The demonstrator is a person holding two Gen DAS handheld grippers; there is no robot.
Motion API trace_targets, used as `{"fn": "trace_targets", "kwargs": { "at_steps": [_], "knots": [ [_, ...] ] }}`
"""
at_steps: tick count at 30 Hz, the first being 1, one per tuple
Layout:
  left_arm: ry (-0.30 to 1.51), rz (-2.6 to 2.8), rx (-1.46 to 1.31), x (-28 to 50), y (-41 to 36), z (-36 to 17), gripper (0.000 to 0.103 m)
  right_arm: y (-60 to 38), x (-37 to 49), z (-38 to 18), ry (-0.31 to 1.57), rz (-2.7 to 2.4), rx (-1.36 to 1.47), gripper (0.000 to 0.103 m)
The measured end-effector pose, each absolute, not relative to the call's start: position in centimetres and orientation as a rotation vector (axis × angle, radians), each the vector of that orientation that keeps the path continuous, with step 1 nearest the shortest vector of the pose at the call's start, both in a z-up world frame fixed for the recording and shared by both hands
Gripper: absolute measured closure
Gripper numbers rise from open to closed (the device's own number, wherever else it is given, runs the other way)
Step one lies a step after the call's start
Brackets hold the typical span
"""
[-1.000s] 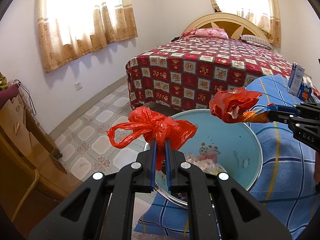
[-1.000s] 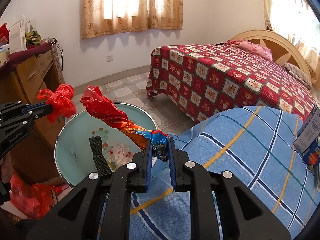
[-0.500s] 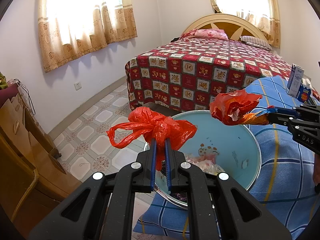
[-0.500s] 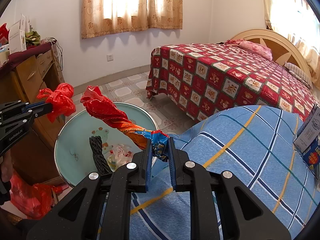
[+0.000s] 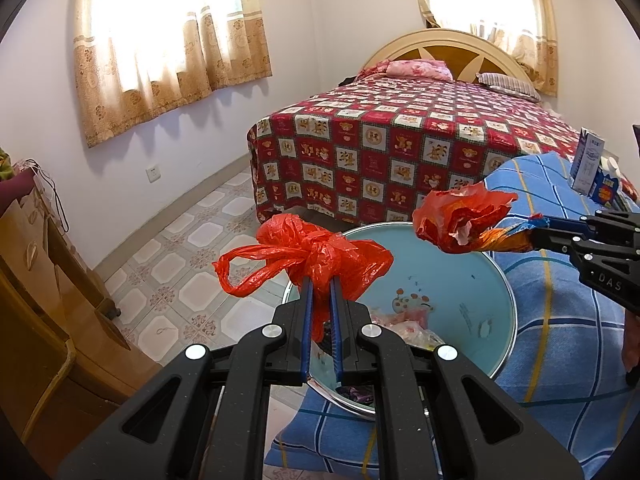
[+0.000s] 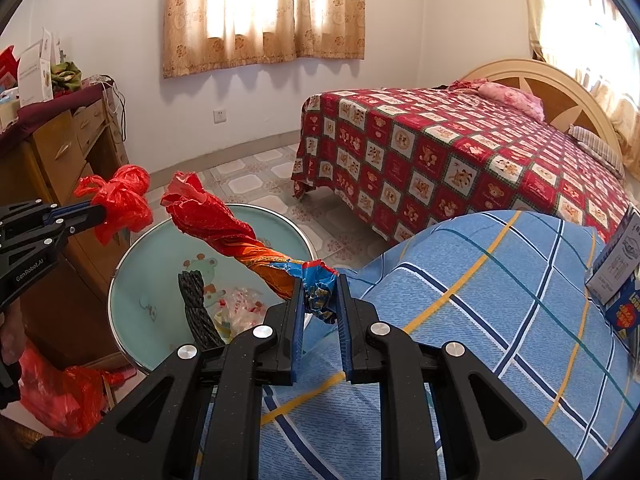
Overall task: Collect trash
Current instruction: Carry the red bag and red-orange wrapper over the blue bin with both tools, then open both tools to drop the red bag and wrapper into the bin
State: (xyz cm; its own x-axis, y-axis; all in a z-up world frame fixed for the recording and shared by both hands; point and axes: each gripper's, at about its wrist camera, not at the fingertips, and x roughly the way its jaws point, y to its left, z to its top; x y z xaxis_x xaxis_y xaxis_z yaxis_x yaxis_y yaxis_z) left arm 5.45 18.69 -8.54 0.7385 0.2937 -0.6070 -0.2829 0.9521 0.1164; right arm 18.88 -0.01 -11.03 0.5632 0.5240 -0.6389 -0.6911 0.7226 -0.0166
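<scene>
My left gripper (image 5: 321,288) is shut on a knotted red plastic bag (image 5: 320,258) and holds it above the near rim of a pale blue basin (image 5: 452,280) that holds trash. My right gripper (image 6: 319,292) grips the blue end of a twisted red and orange snack wrapper (image 6: 224,228), its jaws a little apart; the wrapper sticks out over the basin (image 6: 160,280). The wrapper also shows in the left wrist view (image 5: 464,220), and the red bag shows in the right wrist view (image 6: 120,200). A black rope (image 6: 196,304) and crumpled plastic lie in the basin.
The basin rests at the edge of a blue checked cloth (image 6: 480,320). Small cartons (image 5: 596,172) stand on it at the right. A bed with a red quilt (image 5: 400,144) is behind. A wooden dresser (image 6: 68,152) and a red bag on the floor (image 6: 60,396) are at the left.
The right gripper's jaws have spread a little around the wrapper's end. Both grippers and their loads have barely moved over the basin.
</scene>
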Motion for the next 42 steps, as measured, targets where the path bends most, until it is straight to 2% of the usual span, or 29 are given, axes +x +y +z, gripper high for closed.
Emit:
{"fn": "trace_targets", "kwargs": {
  "at_steps": [40,42],
  "knots": [
    [0.659,0.297,0.008,5.52,18.81,-8.07,0.095,0.68,19.13,-10.83,0.646,0.735,-0.280,0.087],
    [0.658,0.293,0.005,5.49,18.82,-7.99,0.091,0.73,19.15,-10.43,0.641,0.752,-0.264,0.085]
  ]
}}
